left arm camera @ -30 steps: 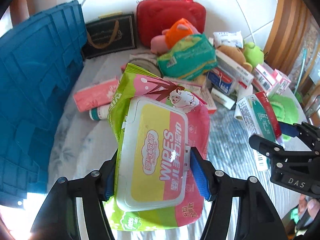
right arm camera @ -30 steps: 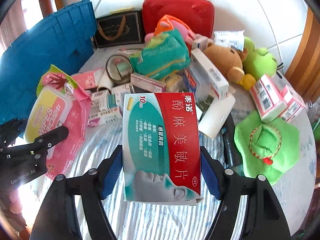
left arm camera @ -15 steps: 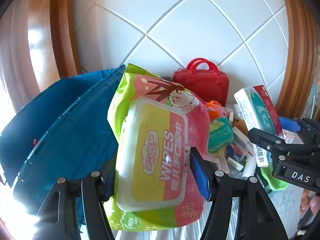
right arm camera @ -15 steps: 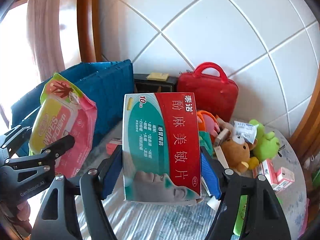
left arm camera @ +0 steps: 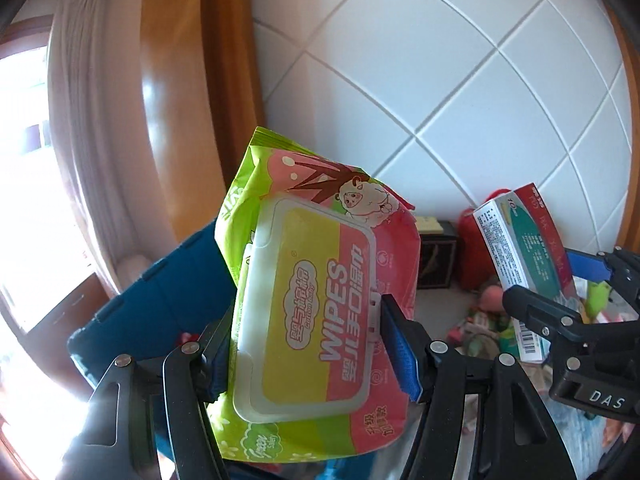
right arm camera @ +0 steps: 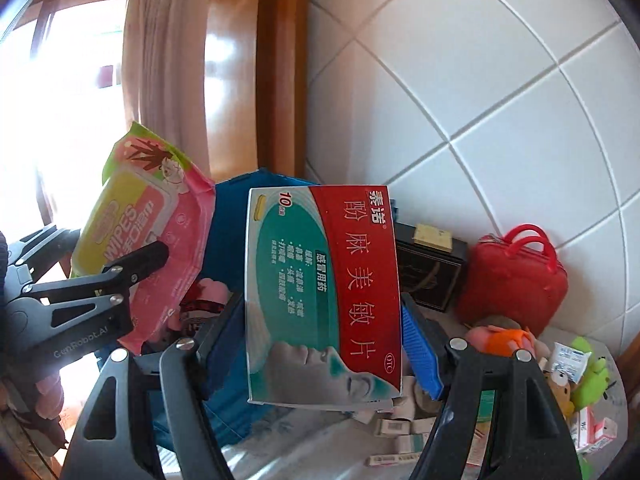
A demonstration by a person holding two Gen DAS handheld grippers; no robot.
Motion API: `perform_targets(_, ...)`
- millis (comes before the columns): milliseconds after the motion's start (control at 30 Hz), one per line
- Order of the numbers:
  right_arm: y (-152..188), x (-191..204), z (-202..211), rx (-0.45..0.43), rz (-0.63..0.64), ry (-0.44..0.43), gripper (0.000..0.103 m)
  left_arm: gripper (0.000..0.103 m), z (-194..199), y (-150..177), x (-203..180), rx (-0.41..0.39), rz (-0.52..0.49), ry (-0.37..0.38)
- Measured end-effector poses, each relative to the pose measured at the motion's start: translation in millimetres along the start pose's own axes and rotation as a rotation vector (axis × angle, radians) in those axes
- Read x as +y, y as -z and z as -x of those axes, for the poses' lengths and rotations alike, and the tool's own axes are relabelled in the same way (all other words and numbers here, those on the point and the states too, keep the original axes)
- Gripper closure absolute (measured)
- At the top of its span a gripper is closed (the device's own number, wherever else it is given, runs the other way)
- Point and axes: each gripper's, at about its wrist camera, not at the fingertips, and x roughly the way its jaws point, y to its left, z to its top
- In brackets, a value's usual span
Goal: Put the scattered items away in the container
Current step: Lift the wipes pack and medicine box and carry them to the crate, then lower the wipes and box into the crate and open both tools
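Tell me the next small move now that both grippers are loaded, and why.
Probably carry both loads over the blue crate and lower them in. The left gripper clamps the wipes pack, the right gripper the medicine box, both raised near the crate's rim.

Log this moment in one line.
left gripper: shut on wipes pack | right gripper: shut on medicine box | both raised near blue crate

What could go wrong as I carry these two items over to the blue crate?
The wipes pack is soft and hangs well past the left gripper, so it could sag or slip out. The medicine box in the right gripper rides close beside the wipes, so the two could bump. Either might clip the blue crate wall.
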Motion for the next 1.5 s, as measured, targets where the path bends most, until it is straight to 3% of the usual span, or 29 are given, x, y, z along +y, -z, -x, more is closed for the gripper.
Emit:
perform_targets(233, -20, 76, -57, 0.04, 0.039, -0.053, 0.03, 0.039, -46, 12, 94, 0.087, 0.046, -0.065)
perform_targets(433, -27, 103, -90, 0.079, 0.05, -0.035, 0.03, 0.039, -81, 29, 128, 0.154, 0.058, -0.04)
perform_targets(600, -28, 110, -105, 0.098, 0.053, -0.015, 0.03, 0.036, -97, 33, 135, 0.178, 0.054, -0.009)
perform_targets(800, -31, 113, -110, 0.098, 0.058, 0.002, 0.03, 0.022, -99, 32, 139, 0.154, 0.058, -0.022)
perform_targets(1100, -33, 123, -110, 0.101, 0.072, 0.007, 0.03, 0.021, -99, 37, 136, 0.165, 0.044, -0.008)
perform_targets(1233, -32, 126, -110, 0.102, 0.084, 0.013, 0.01, 0.02, -98, 38, 137, 0.165, 0.047, -0.011)
perform_targets(1500, -29, 122, -99, 0.111, 0.087, 0.033, 0.003, 0.019, -90, 44, 136, 0.187, 0.06, 0.0)
